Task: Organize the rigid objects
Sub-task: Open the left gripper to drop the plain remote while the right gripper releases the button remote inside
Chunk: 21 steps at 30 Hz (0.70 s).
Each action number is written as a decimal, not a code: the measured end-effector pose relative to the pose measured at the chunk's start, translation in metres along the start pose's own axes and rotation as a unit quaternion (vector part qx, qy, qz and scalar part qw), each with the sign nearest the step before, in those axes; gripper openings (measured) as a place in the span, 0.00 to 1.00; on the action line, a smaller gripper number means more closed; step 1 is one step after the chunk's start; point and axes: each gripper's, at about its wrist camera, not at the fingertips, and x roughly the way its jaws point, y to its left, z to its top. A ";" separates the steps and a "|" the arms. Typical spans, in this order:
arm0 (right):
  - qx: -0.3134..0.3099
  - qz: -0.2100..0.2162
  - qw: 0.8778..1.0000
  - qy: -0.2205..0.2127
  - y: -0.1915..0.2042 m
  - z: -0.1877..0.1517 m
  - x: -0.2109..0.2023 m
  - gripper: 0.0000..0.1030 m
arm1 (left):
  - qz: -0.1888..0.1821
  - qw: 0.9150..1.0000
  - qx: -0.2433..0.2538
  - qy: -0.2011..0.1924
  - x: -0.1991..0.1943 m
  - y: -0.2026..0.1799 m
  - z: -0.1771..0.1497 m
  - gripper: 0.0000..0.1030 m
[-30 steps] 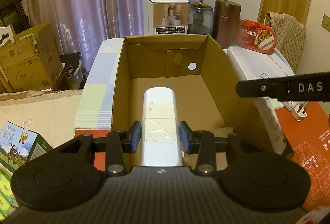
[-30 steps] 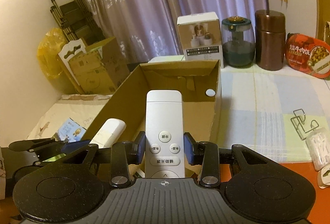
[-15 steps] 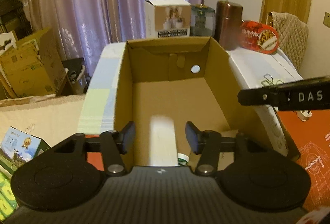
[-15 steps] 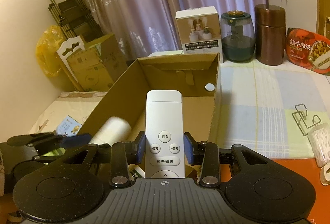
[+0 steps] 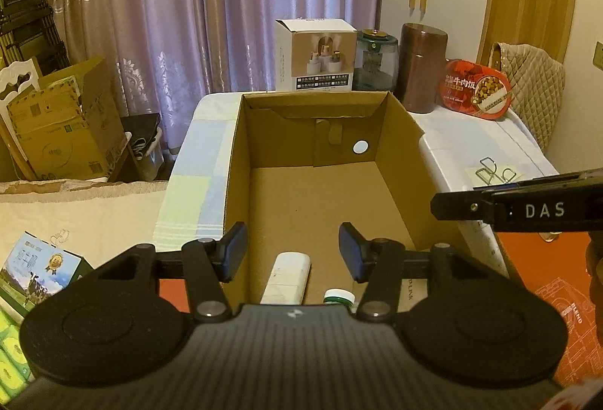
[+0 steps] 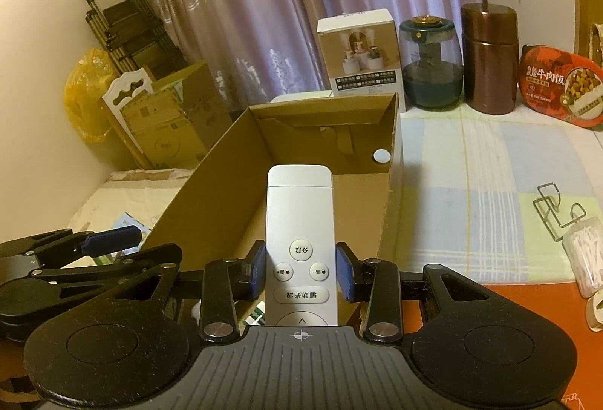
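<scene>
An open cardboard box stands on the table. My left gripper is open and empty above the box's near end. Below it a white remote lies on the box floor beside a small white bottle with a green cap. My right gripper is shut on a white remote with round buttons, held over the box's near right corner. The left gripper also shows at the left of the right wrist view.
A white product box, a glass jar, a brown canister and a red food tub stand behind the box. Wire hooks and a cotton swab pack lie on the checked cloth right.
My left gripper opened and let go of the white remote, which dropped onto the box floor. The left gripper then rose. The right gripper stayed shut on its remote.
</scene>
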 end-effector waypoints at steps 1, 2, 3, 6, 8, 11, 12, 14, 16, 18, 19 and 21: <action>0.000 0.000 1.000 0.000 0.000 0.000 0.000 0.34 | -0.001 1.000 -0.001 0.000 0.000 0.000 0.000 0.47; 0.000 0.000 1.000 0.000 0.000 0.000 0.000 0.34 | -0.001 1.000 -0.002 0.000 0.000 0.000 0.000 0.47; -0.001 0.000 1.000 0.000 0.000 0.000 0.000 0.34 | -0.001 1.000 -0.001 0.000 0.000 0.000 0.000 0.47; -0.001 0.000 1.000 0.000 0.000 0.000 0.000 0.34 | -0.002 1.000 0.001 0.001 0.000 -0.001 0.000 0.47; -0.005 -0.001 1.000 -0.001 0.001 -0.001 0.000 0.34 | -0.003 1.000 0.001 0.001 0.000 -0.001 0.000 0.47; -0.008 -0.001 1.000 -0.001 0.002 -0.003 0.001 0.34 | -0.004 1.000 -0.001 0.001 0.000 -0.001 -0.001 0.47; -0.008 -0.001 1.000 -0.001 0.002 -0.004 0.001 0.34 | -0.004 1.000 -0.001 0.001 0.000 -0.001 -0.001 0.47; -0.008 -0.001 1.000 0.001 0.002 -0.003 0.002 0.34 | -0.004 1.000 -0.001 0.002 0.001 -0.002 -0.001 0.47; -0.010 0.000 1.000 0.002 0.003 -0.003 0.003 0.34 | -0.003 1.000 -0.001 0.003 0.001 -0.002 -0.002 0.47; -0.012 0.005 1.000 0.003 0.002 -0.003 0.002 0.37 | -0.001 1.000 -0.003 0.003 0.000 -0.003 -0.002 0.47; -0.012 0.004 1.000 0.000 0.002 -0.003 0.000 0.40 | -0.001 1.000 -0.004 0.003 0.000 -0.003 -0.002 0.47; -0.007 -0.001 1.000 -0.015 0.000 -0.003 -0.006 0.63 | 0.002 1.000 -0.008 0.002 -0.002 -0.003 -0.002 0.47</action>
